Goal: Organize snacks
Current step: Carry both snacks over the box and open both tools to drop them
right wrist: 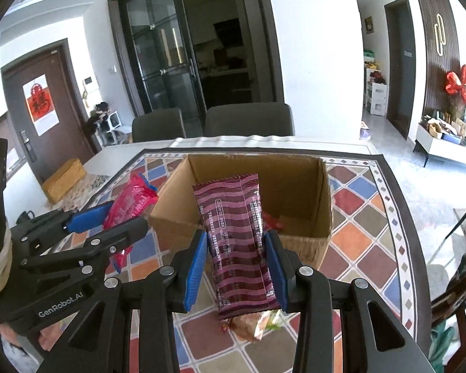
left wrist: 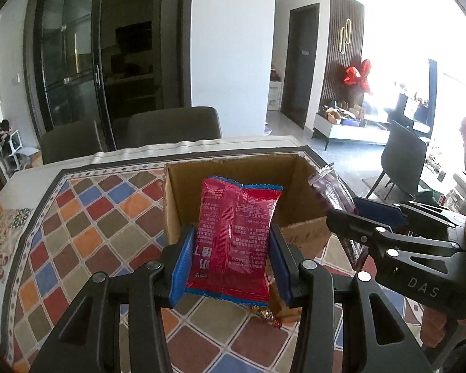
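Observation:
My left gripper [left wrist: 230, 245] is shut on a red snack packet with blue edges [left wrist: 233, 233], held upright above the table, just in front of an open cardboard box [left wrist: 304, 236]. My right gripper [right wrist: 236, 248] is shut on a maroon striped snack bar [right wrist: 237, 236], also lifted in front of the cardboard box [right wrist: 307, 242]. Each gripper shows in the other's view: the right gripper [left wrist: 351, 208] with its maroon bar [left wrist: 329, 189] at the right, the left gripper [right wrist: 115, 214] with its red packet [right wrist: 130, 202] at the left. A red wrapper [right wrist: 271, 220] lies inside the box.
The table carries a cloth of coloured diamond tiles [left wrist: 87, 217]. Loose wrapped snacks [right wrist: 254, 323] lie on the cloth under the grippers. Two dark chairs [right wrist: 248, 121] stand at the far edge, and a yellow box [right wrist: 63, 180] sits at the far left.

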Demonstrator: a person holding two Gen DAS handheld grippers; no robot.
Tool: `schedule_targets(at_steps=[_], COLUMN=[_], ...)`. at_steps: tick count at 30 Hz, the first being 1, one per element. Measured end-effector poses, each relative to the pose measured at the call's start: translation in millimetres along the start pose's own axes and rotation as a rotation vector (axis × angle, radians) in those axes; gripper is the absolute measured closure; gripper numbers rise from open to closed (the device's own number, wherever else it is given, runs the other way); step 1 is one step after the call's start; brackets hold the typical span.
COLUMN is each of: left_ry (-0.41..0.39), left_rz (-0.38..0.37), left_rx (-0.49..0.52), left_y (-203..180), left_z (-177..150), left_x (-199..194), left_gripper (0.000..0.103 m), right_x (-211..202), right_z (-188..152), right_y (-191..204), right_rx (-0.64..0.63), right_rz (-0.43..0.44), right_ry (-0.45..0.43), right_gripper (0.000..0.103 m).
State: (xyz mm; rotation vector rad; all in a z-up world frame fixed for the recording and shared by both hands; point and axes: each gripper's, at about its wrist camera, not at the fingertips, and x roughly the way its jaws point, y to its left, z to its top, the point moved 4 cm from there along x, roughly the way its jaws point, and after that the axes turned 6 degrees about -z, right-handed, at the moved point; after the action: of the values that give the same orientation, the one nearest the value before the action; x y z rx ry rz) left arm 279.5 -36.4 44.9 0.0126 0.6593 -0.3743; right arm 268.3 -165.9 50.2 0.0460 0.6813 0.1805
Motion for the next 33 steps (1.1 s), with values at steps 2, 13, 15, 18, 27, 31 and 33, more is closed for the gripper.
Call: schedule_targets(at_steps=[2, 13, 15, 18, 27, 31, 33], left_ry=[0.005, 0.058, 0.068, 0.082, 0.115, 0.104, 0.097], left_rz=[-0.001, -0.016, -0.017, -0.018, -0.015, 0.008, 0.016], left_rx=[-0.005, -0.019, -0.019, -0.02, -0.019, -0.003, 0.002], left_y=[3, 12, 14, 17, 24, 27, 27], left_z=[6, 31, 35, 39, 53, 57, 55], left_x=[4, 29, 34, 42, 71, 76, 74], left_gripper=[0.057, 0.057, 0.057, 0.057, 0.056, 0.045, 0.044], right_x=[3, 22, 27, 34, 59, 69, 70], right_z=[8, 35, 40, 46, 60, 63, 63], right_y=[-1, -10, -11, -13, -21, -29, -32], right_rx=[0.0, 0.012, 0.011, 0.013, 0.028, 0.048, 0.058], right_rz=[-0.007, -0.028, -0.03, -0.033, -0.042, -0.072, -0.086], right_ry=[-0.006, 0.012, 0.021, 0.029, 0.061, 0.065, 0.068], right_gripper=[0.064, 0.064, 0.064, 0.064, 0.063, 0.056, 0.056])
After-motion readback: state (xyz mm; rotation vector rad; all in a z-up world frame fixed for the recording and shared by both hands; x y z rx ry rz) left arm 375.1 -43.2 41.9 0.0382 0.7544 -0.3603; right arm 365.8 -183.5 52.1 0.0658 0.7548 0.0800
